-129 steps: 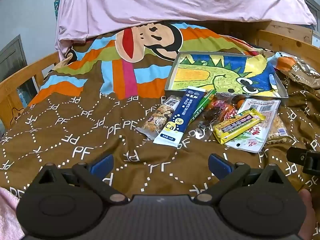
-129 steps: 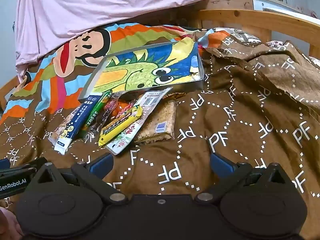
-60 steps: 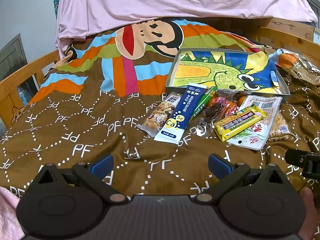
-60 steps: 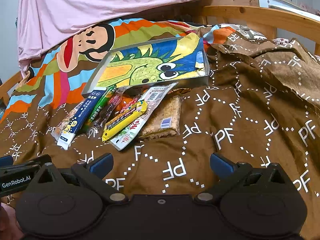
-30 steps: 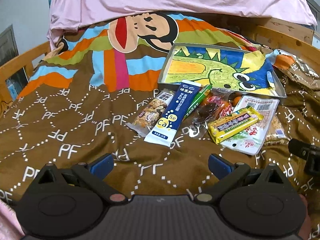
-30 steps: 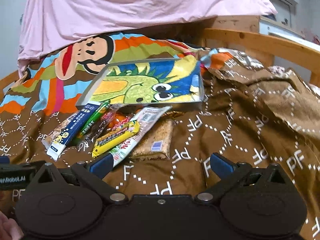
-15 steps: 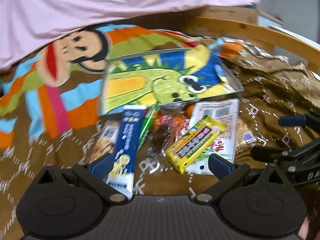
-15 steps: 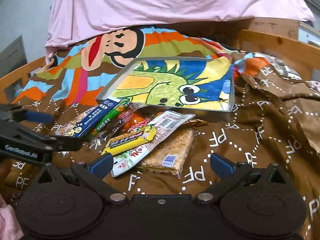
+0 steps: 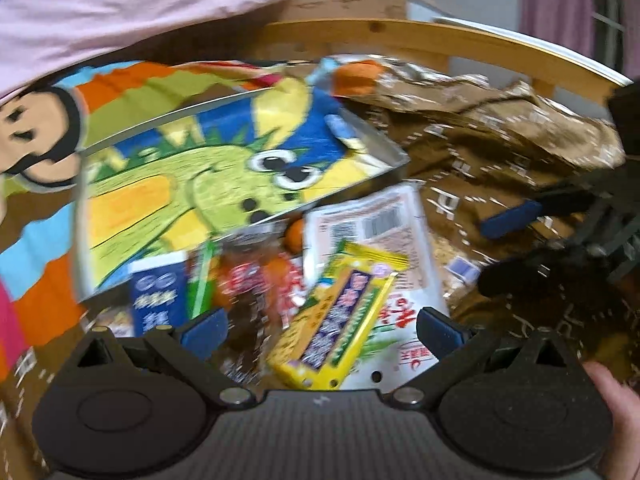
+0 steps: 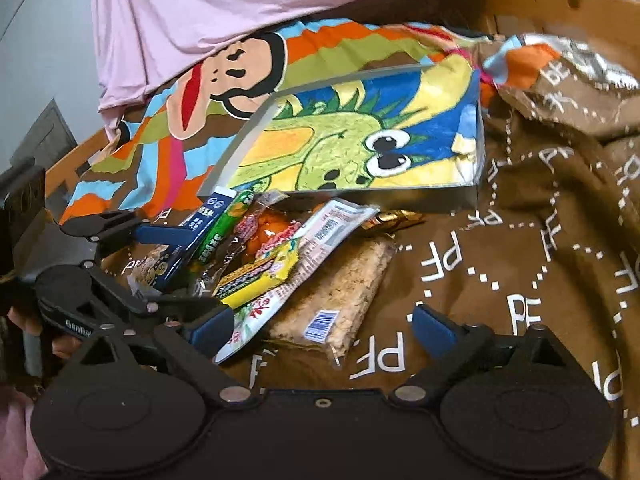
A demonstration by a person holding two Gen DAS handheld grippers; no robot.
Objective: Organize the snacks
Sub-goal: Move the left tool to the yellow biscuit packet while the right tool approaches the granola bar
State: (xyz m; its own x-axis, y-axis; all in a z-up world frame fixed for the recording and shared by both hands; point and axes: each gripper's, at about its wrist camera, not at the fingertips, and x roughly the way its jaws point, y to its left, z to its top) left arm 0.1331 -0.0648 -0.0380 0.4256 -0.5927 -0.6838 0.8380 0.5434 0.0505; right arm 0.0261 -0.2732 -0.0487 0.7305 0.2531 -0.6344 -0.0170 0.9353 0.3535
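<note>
Snacks (image 10: 280, 264) lie heaped on the bed's brown quilt (image 10: 520, 280), just before a dinosaur-print tray (image 10: 352, 148). Left tongs (image 9: 320, 322), spread wide, hang over the yellow bar (image 9: 340, 312). Right tongs (image 10: 324, 328), also spread, sit near the cracker pack (image 10: 340, 292). Pink sheet (image 10: 240, 0) drapes behind.

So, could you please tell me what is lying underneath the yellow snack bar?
The yellow snack bar lies on top of a white packet with a barcode, which overlaps a pale crispy cracker pack. What the white packet covers of the cracker pack is hidden.
</note>
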